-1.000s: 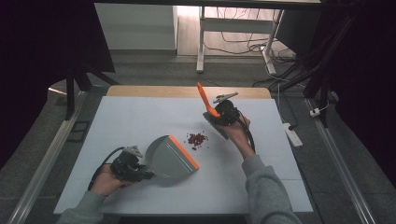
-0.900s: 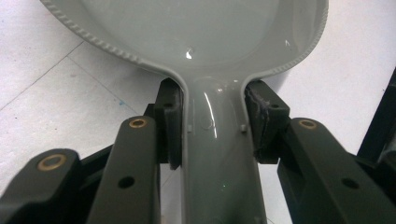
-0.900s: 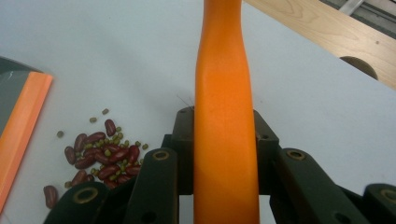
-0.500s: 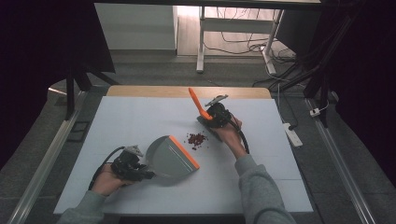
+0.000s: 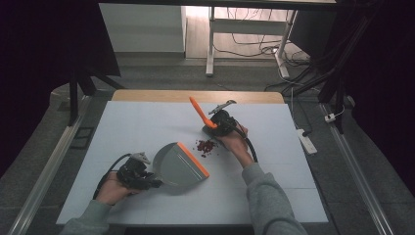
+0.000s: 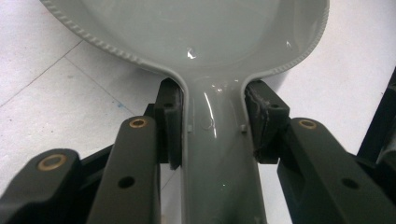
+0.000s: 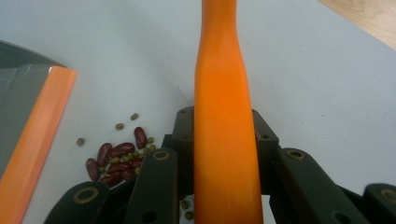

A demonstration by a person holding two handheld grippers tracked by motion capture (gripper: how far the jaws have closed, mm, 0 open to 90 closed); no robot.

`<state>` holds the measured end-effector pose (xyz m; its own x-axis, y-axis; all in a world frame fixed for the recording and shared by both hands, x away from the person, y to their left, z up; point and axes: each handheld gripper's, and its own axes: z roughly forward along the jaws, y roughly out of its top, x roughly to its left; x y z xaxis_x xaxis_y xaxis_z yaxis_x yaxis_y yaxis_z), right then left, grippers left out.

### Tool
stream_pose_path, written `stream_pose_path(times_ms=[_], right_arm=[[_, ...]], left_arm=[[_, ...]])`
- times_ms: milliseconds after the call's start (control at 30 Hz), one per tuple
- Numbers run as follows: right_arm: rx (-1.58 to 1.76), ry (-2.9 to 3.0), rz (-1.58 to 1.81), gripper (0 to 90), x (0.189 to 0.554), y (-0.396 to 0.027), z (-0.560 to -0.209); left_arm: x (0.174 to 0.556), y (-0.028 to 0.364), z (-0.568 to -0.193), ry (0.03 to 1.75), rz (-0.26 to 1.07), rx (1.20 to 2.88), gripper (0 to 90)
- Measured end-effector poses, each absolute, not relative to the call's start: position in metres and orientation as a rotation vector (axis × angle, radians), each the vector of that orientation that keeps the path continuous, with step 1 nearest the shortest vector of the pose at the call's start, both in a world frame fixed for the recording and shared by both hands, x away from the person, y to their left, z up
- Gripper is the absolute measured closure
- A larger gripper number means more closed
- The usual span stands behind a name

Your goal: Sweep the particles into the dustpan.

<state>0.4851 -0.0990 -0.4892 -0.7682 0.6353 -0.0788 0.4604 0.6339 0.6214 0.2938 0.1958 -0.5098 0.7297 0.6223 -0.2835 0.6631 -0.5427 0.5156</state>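
Note:
A grey dustpan (image 5: 178, 165) with an orange front lip (image 5: 193, 159) lies on the white table at the front left. My left gripper (image 5: 147, 177) is shut on its grey handle (image 6: 215, 154), jaws pressed on both sides. A small heap of red and green beans (image 5: 206, 146) lies just right of the lip, also seen as beans (image 7: 116, 161) in the right gripper view beside the orange lip (image 7: 35, 126). My right gripper (image 5: 215, 128) is shut on an orange brush handle (image 5: 198, 111) that slants up and left above the beans; the handle (image 7: 224, 121) runs between its jaws. The bristles are hidden.
The white table top (image 5: 147, 122) has a wooden strip (image 5: 195, 95) along its far edge. A white power strip (image 5: 307, 141) lies on the floor to the right. Desk legs and cables (image 5: 254, 44) stand beyond the table.
My right gripper has carried the orange brush left and toward me, down close to the beans. The left gripper and dustpan have stayed put.

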Motion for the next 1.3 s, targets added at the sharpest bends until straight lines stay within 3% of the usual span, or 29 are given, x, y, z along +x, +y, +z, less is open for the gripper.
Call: stream_pose_path(times_ms=[1300], right_arm=[[0.713,2.706,0.949,70.5,0.442,-0.062,-0.493]], left_arm=[[0.295,0.194,-0.510,0.970,-0.093,2.322,61.6]])
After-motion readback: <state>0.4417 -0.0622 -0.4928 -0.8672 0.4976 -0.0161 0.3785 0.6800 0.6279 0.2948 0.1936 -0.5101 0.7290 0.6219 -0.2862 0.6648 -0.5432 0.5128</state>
